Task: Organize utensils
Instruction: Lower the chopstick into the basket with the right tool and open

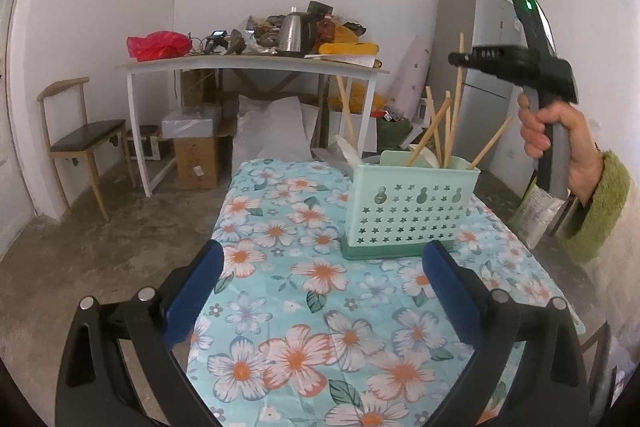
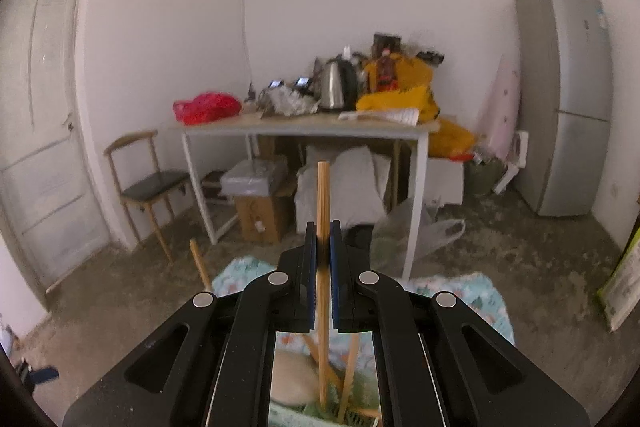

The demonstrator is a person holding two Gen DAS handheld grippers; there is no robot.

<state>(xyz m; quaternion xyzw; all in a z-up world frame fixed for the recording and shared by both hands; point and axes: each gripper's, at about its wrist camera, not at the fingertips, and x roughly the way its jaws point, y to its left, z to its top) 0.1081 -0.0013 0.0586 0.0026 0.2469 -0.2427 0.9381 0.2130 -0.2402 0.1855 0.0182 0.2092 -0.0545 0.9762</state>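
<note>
The mint-green utensil holder (image 1: 412, 205), its front punched with stars, stands on the worktop (image 1: 300, 307) under a floral cloth, toward the far right part of it. About six wooden chopsticks (image 1: 424, 137) lean at mixed angles inside it, beside a pale spoon-like piece that is partly hidden. The right claw (image 1: 454, 59) hangs above the holder, carried by a hand (image 1: 560, 131) in a fuzzy green sleeve, and it is clamped on one chopstick (image 2: 322, 203) held nearly upright; in the right wrist view that stick's lower end reaches down among the others in the holder. The left claw (image 1: 320, 291) stands wide apart with nothing between its blue pads, low over the cloth just in front of the holder. Behind the worktop stands a white table (image 1: 248, 67) crowded with one red bag (image 1: 158, 45), one steel kettle (image 1: 294, 33) and yellow bags. One wooden chair (image 1: 80, 139) sits at the left wall, cardboard boxes lie under the table, and one grey fridge (image 1: 480, 67) stands at the right.
</note>
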